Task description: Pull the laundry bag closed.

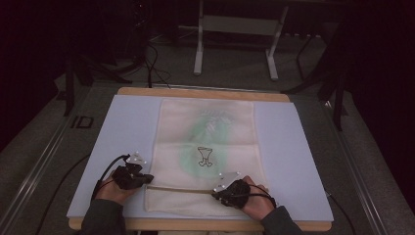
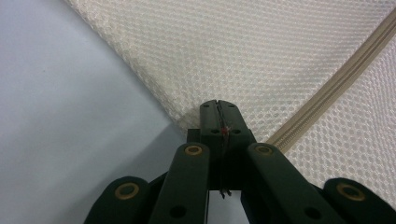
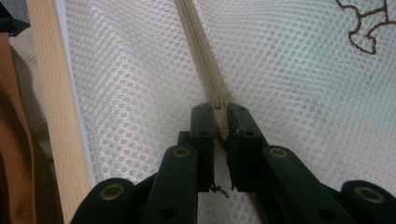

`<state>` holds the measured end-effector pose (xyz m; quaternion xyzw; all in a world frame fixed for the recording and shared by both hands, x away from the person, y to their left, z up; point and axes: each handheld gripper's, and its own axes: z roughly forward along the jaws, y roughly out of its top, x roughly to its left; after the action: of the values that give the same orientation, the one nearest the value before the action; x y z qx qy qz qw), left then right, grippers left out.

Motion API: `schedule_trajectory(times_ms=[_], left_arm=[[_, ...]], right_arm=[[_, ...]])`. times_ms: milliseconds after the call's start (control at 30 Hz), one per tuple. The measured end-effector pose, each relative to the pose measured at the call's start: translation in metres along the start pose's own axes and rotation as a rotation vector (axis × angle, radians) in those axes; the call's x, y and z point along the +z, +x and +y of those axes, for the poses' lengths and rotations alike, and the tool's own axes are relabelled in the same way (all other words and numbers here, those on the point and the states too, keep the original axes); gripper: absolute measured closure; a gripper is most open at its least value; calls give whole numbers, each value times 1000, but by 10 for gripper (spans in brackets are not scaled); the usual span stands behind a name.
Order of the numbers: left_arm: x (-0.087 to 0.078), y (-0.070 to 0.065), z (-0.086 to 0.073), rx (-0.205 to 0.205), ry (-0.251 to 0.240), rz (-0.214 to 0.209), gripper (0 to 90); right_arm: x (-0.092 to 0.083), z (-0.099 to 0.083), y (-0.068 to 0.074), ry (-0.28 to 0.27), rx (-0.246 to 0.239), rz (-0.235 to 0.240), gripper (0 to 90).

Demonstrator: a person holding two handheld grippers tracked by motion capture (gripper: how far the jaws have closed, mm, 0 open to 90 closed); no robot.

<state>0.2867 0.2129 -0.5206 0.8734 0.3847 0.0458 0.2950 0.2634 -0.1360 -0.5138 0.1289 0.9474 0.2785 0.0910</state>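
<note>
1. A cream mesh laundry bag (image 1: 205,152) is lying flat in the middle of the pale blue mat (image 1: 303,166), its zipper (image 1: 181,189) running across near the person.
2. The left gripper (image 2: 218,109) is pinching the bag's corner at the zipper's end, jaws pressed together.
3. The right gripper (image 3: 219,114) is pinching the zipper's slider (image 3: 218,103).
4. A hard pull is likely risking a snagged mesh or a slipping corner grip.

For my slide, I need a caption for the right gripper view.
Right gripper shut on the beige zipper of a white mesh bag.
</note>
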Motion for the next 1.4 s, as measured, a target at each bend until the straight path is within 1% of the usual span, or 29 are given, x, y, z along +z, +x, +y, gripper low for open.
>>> schedule_trajectory(times_ms=[133,367,400,433,533,767,1100,1400], left_arm=[[0,0,0,3,1,1,897],[0,0,0,4,1,1,897],[0,0,0,4,1,1,897],[0,0,0,5,3,2,897],[0,0,0,4,1,2,897],[0,0,0,4,2,0,897],[0,0,0,5,2,1,897],[0,0,0,6,2,2,897]], right_arm=[[0,-1,0,-2,0,-2,822],[-3,-6,-2,-5,19,-3,823],[-3,-7,-3,-9,16,-4,822],[-4,-8,-3,-10,24,-3,822],[-4,-9,-3,-9,22,-8,822],[-7,-14,-4,-9,36,-10,822],[-10,-18,-6,-6,37,-14,822],[-13,-24,-7,-11,51,-16,822]])
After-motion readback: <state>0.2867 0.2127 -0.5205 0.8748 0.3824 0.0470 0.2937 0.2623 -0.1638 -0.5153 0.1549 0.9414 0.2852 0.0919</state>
